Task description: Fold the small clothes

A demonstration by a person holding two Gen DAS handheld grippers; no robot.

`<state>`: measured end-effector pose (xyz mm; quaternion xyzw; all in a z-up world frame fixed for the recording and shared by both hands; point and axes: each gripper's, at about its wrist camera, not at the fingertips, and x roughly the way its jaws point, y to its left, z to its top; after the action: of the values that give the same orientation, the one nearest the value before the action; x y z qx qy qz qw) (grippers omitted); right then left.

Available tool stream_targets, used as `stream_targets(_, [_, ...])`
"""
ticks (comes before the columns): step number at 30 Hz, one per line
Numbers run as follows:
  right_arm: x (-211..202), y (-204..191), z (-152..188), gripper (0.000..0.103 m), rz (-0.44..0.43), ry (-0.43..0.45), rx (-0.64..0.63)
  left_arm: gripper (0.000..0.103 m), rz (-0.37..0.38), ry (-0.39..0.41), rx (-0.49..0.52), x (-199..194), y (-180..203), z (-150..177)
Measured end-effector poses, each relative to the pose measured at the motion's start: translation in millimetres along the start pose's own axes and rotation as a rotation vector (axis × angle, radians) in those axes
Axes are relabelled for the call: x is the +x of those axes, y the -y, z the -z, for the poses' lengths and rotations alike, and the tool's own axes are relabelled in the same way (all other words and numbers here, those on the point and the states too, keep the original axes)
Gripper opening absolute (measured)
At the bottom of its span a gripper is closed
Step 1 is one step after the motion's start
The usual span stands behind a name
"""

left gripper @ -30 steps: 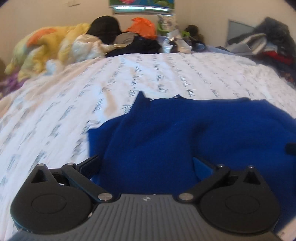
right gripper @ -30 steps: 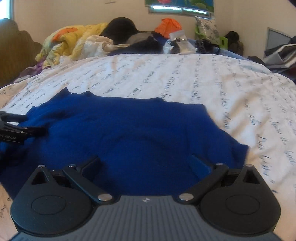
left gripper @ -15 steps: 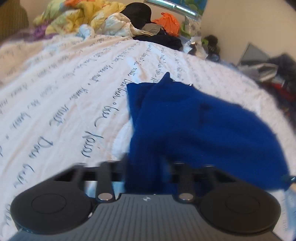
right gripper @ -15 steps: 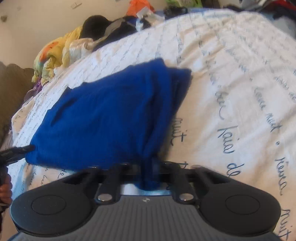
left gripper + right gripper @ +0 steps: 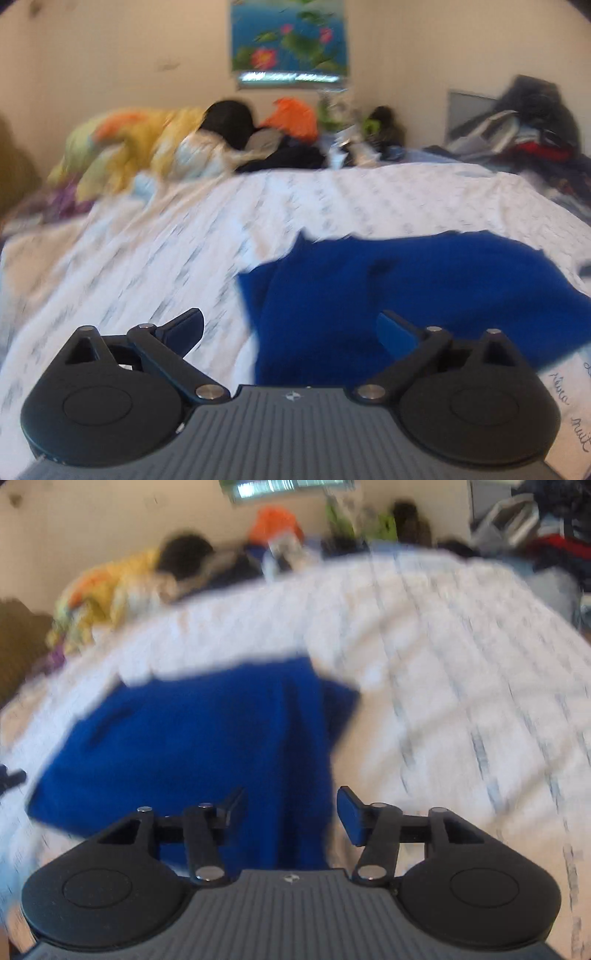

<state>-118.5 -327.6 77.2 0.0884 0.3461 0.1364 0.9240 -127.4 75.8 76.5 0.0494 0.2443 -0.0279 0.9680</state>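
A small royal-blue garment [image 5: 424, 291] lies on the white printed bedsheet [image 5: 166, 258], doubled over on itself. My left gripper [image 5: 291, 328] is open and empty, with the garment's left edge between its fingers and nothing pinched. In the right wrist view the same garment [image 5: 192, 738] lies ahead and to the left. My right gripper [image 5: 291, 812] is open, its jaws partly apart over the garment's right edge, holding nothing. Both views are blurred by motion.
A heap of yellow, black and orange bedding and clothes [image 5: 207, 140] lies along the far edge of the bed. More piled clothes [image 5: 532, 133] stand at the right. A flower poster [image 5: 290, 37] hangs on the back wall.
Half a second ago both grippers were shut on the garment's edges and held it lifted. Now both are open and the garment lies folded on the sheet.
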Motion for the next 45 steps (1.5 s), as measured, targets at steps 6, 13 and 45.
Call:
stream_targets(6, [93, -74, -19, 0.052, -0.005, -0.104, -0.232, 0.073, 0.106, -0.139, 0.218, 80, 79, -5])
stream_targets(13, [77, -53, 29, 0.052, -0.023, -0.058, -0.338, 0.081, 0.236, -0.170, 0.195, 76, 36, 26])
stream_targets(45, [159, 14, -90, 0.027, 0.130, -0.045, -0.112, 0.034, -0.148, -0.197, 0.025, 226, -7, -73])
